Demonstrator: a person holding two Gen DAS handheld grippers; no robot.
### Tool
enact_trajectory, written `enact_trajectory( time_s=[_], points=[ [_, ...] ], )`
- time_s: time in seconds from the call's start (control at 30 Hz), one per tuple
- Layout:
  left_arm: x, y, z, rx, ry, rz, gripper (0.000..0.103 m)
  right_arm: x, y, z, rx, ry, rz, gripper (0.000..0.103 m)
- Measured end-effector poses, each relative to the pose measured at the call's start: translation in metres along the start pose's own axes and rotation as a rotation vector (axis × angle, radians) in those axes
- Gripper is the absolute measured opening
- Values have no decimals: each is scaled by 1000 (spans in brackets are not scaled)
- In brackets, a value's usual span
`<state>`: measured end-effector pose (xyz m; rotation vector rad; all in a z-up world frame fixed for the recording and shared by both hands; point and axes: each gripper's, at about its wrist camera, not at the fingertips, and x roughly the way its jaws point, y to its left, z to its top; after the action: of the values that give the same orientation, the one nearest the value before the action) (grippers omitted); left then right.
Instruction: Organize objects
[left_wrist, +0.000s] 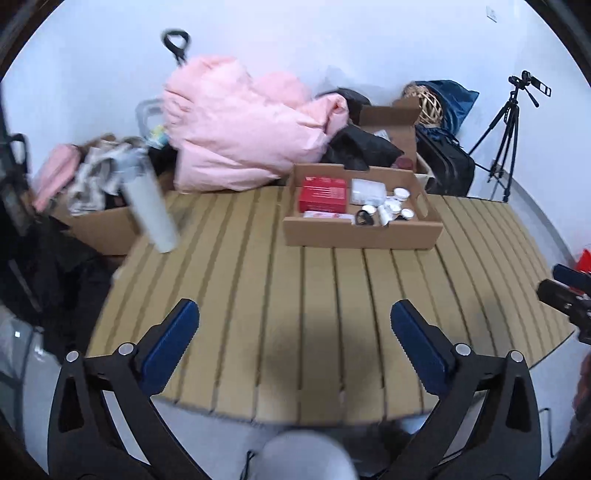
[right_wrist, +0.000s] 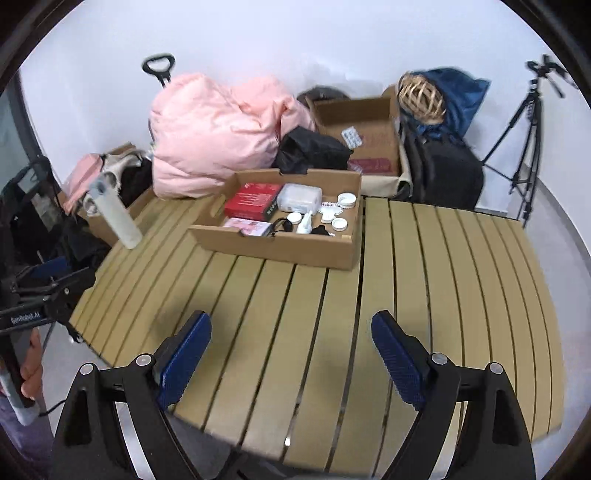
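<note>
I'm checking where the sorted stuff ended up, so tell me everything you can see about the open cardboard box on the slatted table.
The cardboard box is a shallow, brown, open-topped tray with low walls and a cut-out handle slot in one side. It sits flat on the slatted table, toward its far edge, in front of the pink bedding. Inside lie a red box, a clear plastic case, a pink packet, several white caps and small dark items. Neither pair of tongs touches it.
</note>
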<state>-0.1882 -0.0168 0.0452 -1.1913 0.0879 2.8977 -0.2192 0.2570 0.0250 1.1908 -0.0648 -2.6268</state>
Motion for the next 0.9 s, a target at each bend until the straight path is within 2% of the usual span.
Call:
enact_trajectory(
  time_s=[0.1,0.23,0.4,0.47,0.57,0.67,0.9],
  points=[
    [-35,0,-29,-4,4,13,103,-35,17,-37,34,-19,24,91],
    [-73,0,-66,-13,-6,49,103,-55,39,-82,35,2,22,91],
    [-92,1,-97,-35,-7,23,103,-65,63,-135,25,38,49,91],
    [-96,-2,-104,-23,-5,24,103,-70,71,-152,11,59,22,91],
    [-106,-7,-110,-2,-27,28,103,-76,80,-157,-28,62,-17,91],
    [-115,-7,-114,-2,-41,8,103,-90,88,-152,-32,9,-6,91],
    [-120,-6,-114,-7,-55,-1,103,-99,103,-151,-55,-11,-19,91]
  ],
)
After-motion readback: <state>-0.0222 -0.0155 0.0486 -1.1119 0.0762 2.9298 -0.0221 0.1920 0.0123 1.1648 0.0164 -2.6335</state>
